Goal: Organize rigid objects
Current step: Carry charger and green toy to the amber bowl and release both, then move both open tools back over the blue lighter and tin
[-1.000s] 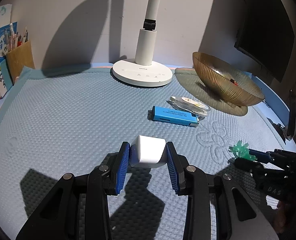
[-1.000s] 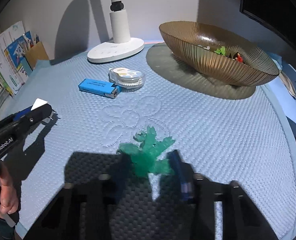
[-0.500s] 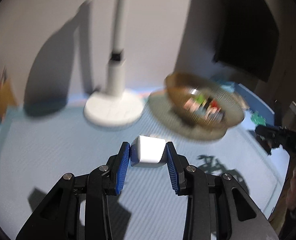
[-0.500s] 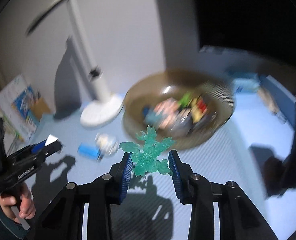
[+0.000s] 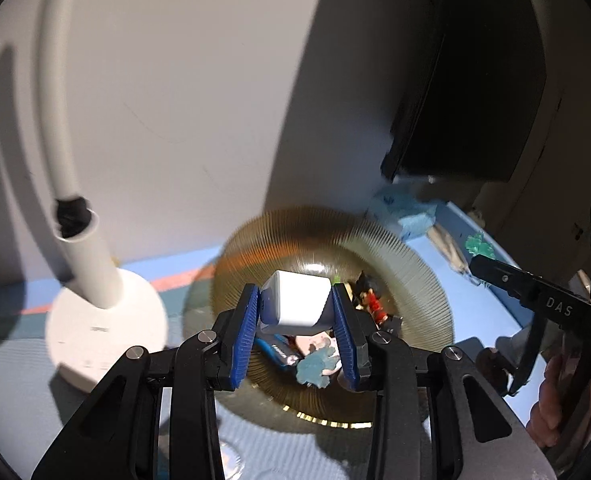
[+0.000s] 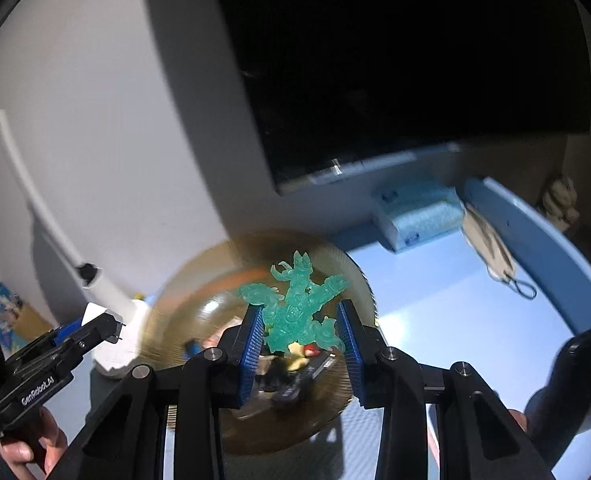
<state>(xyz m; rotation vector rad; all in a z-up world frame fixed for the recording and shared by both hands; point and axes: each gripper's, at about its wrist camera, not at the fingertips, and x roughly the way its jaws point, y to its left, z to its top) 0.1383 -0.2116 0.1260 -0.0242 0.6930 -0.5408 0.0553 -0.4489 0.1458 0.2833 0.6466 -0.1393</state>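
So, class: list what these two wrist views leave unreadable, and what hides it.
- Left wrist view: bowl contents, partly behind the white block and left gripper.
- Right wrist view: bowl's items, blurred, behind the green figure in the right gripper.
- Lamp head: cut off in both views.

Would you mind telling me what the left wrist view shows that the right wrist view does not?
Only the left wrist view shows the left tool clamping the white block face-on. Only the right wrist view shows the right tool clamping the green figure face-on, plus a face mask. Both show the amber bowl below, already holding small items, and the lamp.
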